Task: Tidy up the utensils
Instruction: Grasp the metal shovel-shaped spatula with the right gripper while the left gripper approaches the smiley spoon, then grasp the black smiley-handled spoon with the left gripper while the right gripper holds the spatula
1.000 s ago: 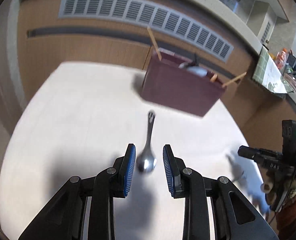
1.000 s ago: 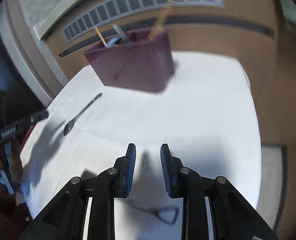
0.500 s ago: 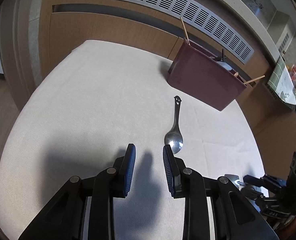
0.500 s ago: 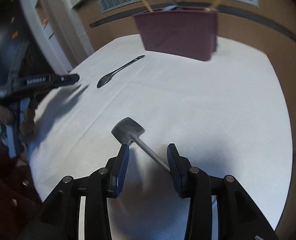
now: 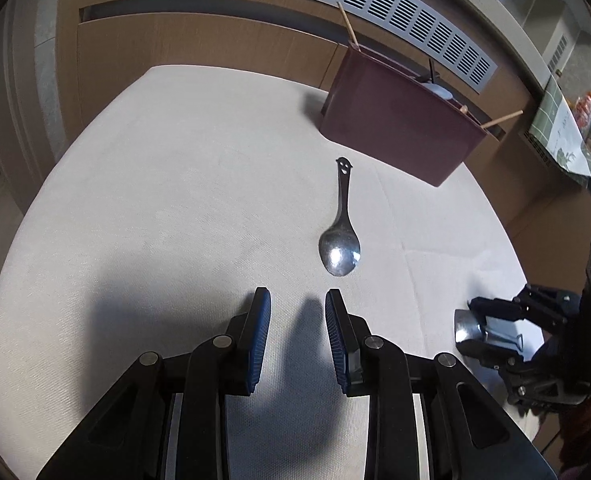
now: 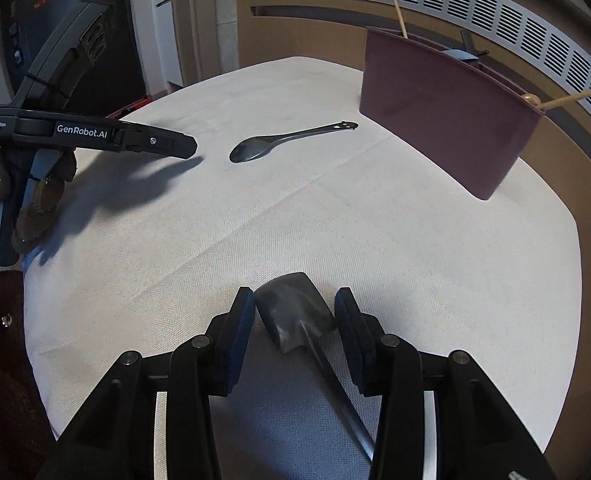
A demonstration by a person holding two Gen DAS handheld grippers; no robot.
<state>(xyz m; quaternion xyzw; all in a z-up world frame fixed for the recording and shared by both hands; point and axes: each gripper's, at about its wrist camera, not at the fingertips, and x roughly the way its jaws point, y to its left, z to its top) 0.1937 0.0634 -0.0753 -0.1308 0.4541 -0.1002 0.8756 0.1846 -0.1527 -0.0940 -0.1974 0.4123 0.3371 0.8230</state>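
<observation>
Right gripper had just spread its fingers wide; they straddled the flat square head of a dull grey metal spatula lying on the white cloth-covered table, pads not pressing it, handle running back under the gripper. Judgement: stiff, light, thin and slick steel, flat on cloth, so hard to get under; better to pinch the narrow neck just behind the head than the broad blade.

Left gripper hung empty, fingers partly apart, just short of the polished steel spoon with a smiley-face cut-out in its handle end. Bowl faced the gripper; the handle looked like the cleaner pinch point.

Farther back stood the maroon rectangular utensil holder, with wooden chopsticks and other utensils sticking out.

Legible on the left gripper's body: "GenRobot.AI", "Data Acquisition System".
</observation>
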